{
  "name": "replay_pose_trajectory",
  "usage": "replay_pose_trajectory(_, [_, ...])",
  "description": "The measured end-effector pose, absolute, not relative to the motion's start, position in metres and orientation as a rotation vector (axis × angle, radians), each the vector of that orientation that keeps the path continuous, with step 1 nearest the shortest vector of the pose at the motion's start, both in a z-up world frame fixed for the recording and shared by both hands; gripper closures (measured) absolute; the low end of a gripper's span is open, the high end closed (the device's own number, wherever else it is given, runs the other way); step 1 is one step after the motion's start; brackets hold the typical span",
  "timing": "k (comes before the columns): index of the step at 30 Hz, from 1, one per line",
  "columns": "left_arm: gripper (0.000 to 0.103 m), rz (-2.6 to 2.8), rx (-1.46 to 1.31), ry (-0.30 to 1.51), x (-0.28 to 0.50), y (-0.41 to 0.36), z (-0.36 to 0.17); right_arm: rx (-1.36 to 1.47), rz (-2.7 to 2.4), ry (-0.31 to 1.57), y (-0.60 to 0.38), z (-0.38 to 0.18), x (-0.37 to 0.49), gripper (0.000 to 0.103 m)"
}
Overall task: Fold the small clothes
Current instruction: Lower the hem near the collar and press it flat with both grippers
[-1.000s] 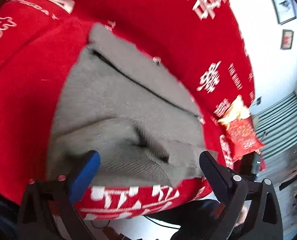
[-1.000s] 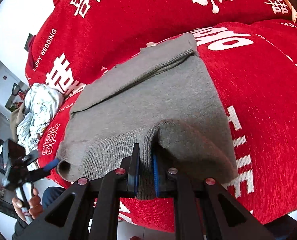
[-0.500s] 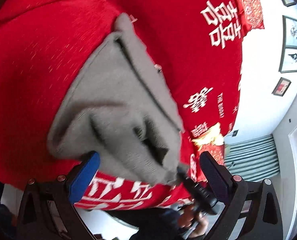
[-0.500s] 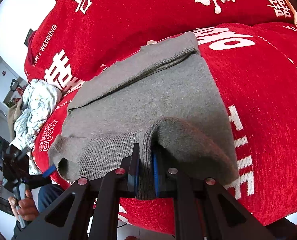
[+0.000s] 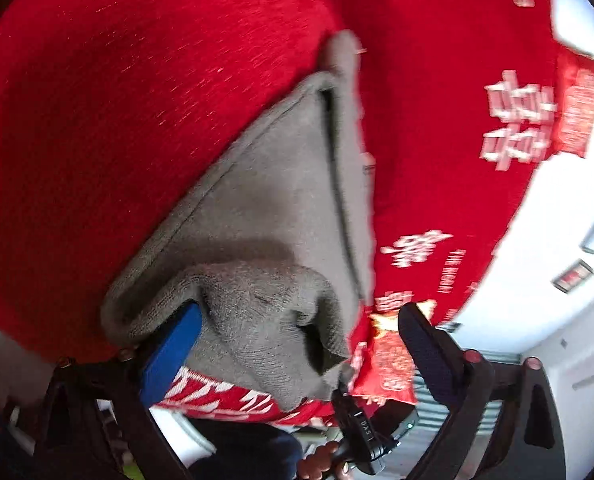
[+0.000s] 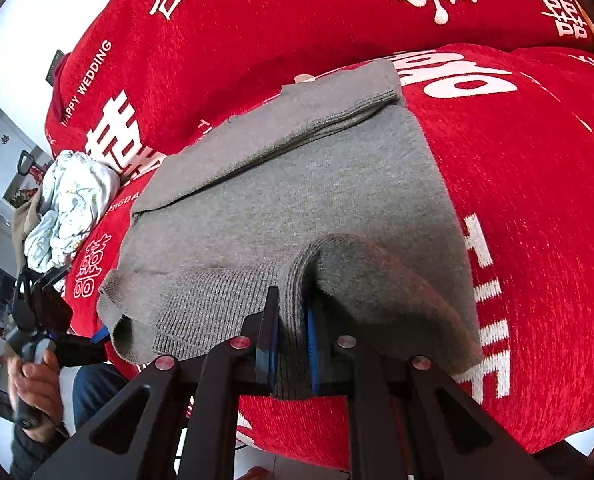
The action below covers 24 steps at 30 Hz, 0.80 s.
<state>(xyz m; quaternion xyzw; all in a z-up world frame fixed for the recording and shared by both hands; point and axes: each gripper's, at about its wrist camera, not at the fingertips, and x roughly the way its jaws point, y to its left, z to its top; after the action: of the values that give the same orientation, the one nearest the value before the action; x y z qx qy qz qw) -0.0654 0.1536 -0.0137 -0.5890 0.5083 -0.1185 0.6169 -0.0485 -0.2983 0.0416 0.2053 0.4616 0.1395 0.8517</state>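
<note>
Grey knit jumper (image 6: 297, 208): lies on the red sofa cover (image 6: 537, 184), hem at the near edge.
Right tool (image 6: 291, 344): I keep it pinching the ribbed hem.
Left tool (image 5: 297, 344): closing round the hem corner, not yet gripping.
Risk: I judge one layer may slip, skewing the fold.
Nearby: crumpled pale garment (image 6: 69, 200) and snack bag (image 5: 389, 364), both clear.

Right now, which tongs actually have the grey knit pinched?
The right tongs: both pads press on a ribbed fold of the grey knit. The left tongs are closing around the opposite corner, wide apart, fabric between them but not pinched.
</note>
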Motion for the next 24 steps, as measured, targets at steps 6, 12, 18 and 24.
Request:
replay_pose_trajectory(6, [0.088,-0.171,-1.325,1.421,-0.04,0.148,-0.029,0.435,0.307,0.99,-0.297,0.037,-0.042,0.087])
replay_pose_trajectory(12, [0.096,-0.201,-1.071,1.307,-0.04,0.132,0.011,0.38,0.322,0.965,-0.295,0.042,-0.047,0.09])
replay_pose_trajectory(18, [0.096,-0.268,-0.978,1.098,-0.05,0.129,0.051,0.457,0.335,0.885,-0.312,0.063,-0.06,0.091])
replay_pose_trajectory(24, [0.096,-0.321,-0.899,0.96,-0.036,0.114,0.087,0.47,0.31,0.803,-0.313,0.087,-0.059,0.091])
